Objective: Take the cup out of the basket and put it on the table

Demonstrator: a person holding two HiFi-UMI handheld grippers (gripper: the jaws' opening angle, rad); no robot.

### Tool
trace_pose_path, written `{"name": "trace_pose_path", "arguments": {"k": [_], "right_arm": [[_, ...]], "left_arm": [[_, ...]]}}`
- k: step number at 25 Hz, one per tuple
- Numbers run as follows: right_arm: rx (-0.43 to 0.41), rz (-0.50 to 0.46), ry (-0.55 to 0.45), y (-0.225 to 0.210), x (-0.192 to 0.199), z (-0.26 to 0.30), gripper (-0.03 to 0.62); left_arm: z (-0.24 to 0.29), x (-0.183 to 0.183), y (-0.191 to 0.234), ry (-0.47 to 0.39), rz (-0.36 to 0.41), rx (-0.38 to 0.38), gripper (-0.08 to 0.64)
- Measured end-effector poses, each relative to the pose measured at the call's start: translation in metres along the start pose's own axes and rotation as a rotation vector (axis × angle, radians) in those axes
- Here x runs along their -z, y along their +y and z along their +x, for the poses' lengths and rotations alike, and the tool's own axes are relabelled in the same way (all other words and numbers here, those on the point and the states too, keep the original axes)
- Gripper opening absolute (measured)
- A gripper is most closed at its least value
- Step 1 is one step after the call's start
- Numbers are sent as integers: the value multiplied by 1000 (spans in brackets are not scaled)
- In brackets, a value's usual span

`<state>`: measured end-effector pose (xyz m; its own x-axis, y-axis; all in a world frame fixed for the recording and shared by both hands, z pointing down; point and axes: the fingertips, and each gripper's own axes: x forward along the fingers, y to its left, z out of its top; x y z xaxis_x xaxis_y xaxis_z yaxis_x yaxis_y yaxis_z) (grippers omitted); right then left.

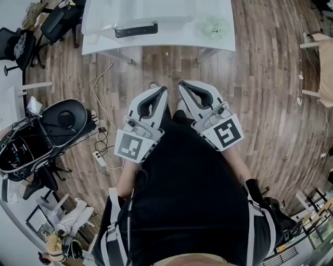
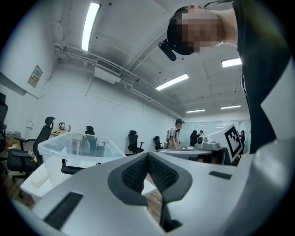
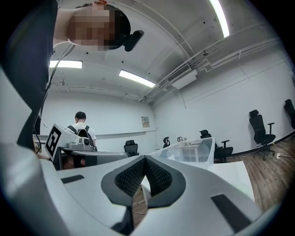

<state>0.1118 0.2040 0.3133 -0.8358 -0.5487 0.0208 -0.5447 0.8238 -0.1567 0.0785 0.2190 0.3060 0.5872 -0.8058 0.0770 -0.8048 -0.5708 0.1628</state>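
The left claw (image 1: 160, 92) is closed and empty, pointing toward 12 o'clock. There the clear basket (image 1: 166, 13) sits on the white tabletop (image 1: 101, 39); the cup cannot be made out inside it. The right claw (image 1: 183, 86), just beside the left, is closed and empty too.

The head view's top edge cuts off the clear plastic basket (image 1: 171, 18) and the white table (image 1: 171, 42) under it, the basket's contents cannot be told through its cloudy walls, and the pale green thing (image 1: 215, 27) beside it is too blurred to name.

Two tools (image 1: 162, 90) (image 1: 182, 84), one basket (image 1: 156, 13), one table (image 1: 101, 42)
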Motion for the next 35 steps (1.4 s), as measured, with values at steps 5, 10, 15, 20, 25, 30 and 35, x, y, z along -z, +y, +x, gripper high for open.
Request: {"name": "trace_pose_path", "arguments": {"k": [5,10,15,20,25,30,35], "right_arm": [[13,-19,15,-6,-2,36,18],[39,-37,12,-16,-11,80,18],[65,-49,10,-21,-20,128,18],[103,-50,12,-27,-22,172,18],[137,-52,20,-26,-23,206,18],[163,-55,27,-22,-26,218,18],[198,-36,37,-38,-24,215,18]], "left_arm": [[5,-9,38,-15,3,5,18],[14,-21,82,-29,6,37,18],[18,-36,130,-38,8,64,18],[20,-41,174,-40,13,99,18],[15,-39,211,14,4,122,18],[19,-44,229,-21,-19,149,18],[32,-37,228,7,-33,176,18]]}}
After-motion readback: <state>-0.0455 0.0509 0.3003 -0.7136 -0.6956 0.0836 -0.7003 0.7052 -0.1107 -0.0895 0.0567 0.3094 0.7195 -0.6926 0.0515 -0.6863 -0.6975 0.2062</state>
